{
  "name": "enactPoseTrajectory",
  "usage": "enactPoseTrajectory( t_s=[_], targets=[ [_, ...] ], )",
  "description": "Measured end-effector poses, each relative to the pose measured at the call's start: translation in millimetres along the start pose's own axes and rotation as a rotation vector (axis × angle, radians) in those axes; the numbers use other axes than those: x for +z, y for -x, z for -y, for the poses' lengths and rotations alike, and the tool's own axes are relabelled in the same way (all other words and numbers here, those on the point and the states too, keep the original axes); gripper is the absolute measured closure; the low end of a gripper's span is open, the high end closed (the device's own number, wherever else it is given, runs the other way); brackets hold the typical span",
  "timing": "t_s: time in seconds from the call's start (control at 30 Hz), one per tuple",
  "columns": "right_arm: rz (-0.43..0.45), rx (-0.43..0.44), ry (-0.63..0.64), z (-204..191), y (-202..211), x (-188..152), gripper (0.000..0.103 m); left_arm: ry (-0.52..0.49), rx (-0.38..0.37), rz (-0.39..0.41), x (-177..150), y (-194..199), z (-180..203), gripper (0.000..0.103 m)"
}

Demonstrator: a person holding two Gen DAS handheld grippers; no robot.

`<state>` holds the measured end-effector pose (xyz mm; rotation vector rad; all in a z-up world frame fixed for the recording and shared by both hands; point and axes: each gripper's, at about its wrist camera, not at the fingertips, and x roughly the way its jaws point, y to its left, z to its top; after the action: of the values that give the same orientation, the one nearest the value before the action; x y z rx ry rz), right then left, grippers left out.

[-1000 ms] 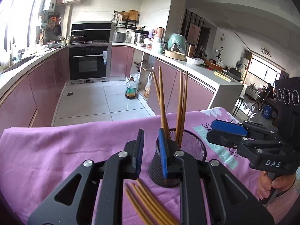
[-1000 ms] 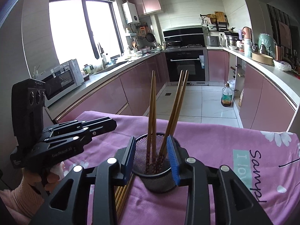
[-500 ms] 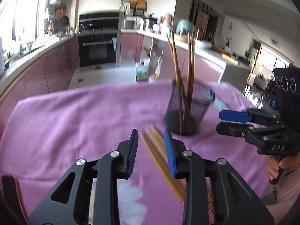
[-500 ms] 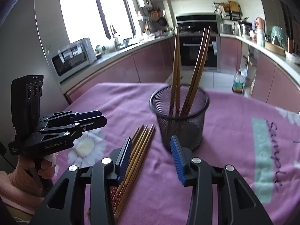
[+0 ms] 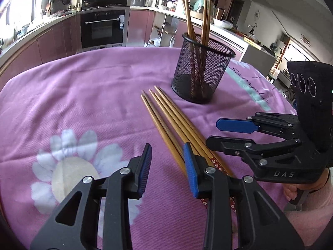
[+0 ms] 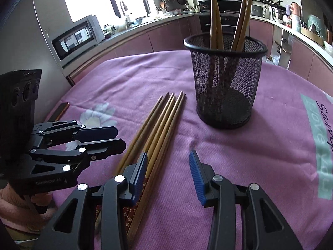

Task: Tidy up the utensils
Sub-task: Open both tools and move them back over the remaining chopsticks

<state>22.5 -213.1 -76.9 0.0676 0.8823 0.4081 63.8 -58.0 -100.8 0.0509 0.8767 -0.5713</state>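
Several loose wooden chopsticks (image 5: 166, 112) (image 6: 162, 125) lie side by side on the purple cloth, tips toward a black mesh cup (image 5: 203, 73) (image 6: 224, 83). More chopsticks (image 5: 187, 10) (image 6: 214, 10) stand upright in that cup. My left gripper (image 5: 166, 154) (image 6: 119, 138) hovers low at the bundle's near end. Its jaws are opening, its right finger is over the outer sticks, and its pads press on nothing. My right gripper (image 6: 168, 160) (image 5: 212, 133) is open on the bundle's other side. Its left finger is over the sticks and only cloth lies between its pads.
The purple cloth (image 5: 62, 83) with flower prints covers the table. A thin brown object (image 6: 60, 110) lies at its left edge. A hand in a pink sleeve (image 5: 308, 198) holds the right gripper. Kitchen counters and an oven (image 5: 104, 29) stand beyond the table.
Both grippers have come down and back from beside the cup to low over the loose chopsticks' near ends. Both sets of jaws stand wider than a second ago.
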Motion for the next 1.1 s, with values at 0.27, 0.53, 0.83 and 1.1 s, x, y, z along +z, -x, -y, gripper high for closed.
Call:
enactPoseTrajectory(
  t_s=[0.27, 0.53, 0.83, 1.1],
  targets=[
    [-0.007, -0.036, 0.016, 0.1, -5.6, -2.6, 0.064, -0.008, 0.026, -0.023, -3.1, -5.6, 2.9, 0.071],
    [-0.009, -0.049, 0.018, 2.3, -5.8, -2.7, 0.064, -0.022, 0.034, -0.024, -3.7, -6.0, 3.2, 0.070],
    [-0.013, -0.075, 0.027, 1.7, -4.7, -3.2, 0.064, -0.046, 0.056, -0.035, -8.1, -5.9, 2.5, 0.072],
    [-0.024, -0.098, 0.063, -6.5, -10.6, -1.0, 0.067, -0.041, 0.056, -0.040, -5.6, -7.6, -1.5, 0.080]
  ],
)
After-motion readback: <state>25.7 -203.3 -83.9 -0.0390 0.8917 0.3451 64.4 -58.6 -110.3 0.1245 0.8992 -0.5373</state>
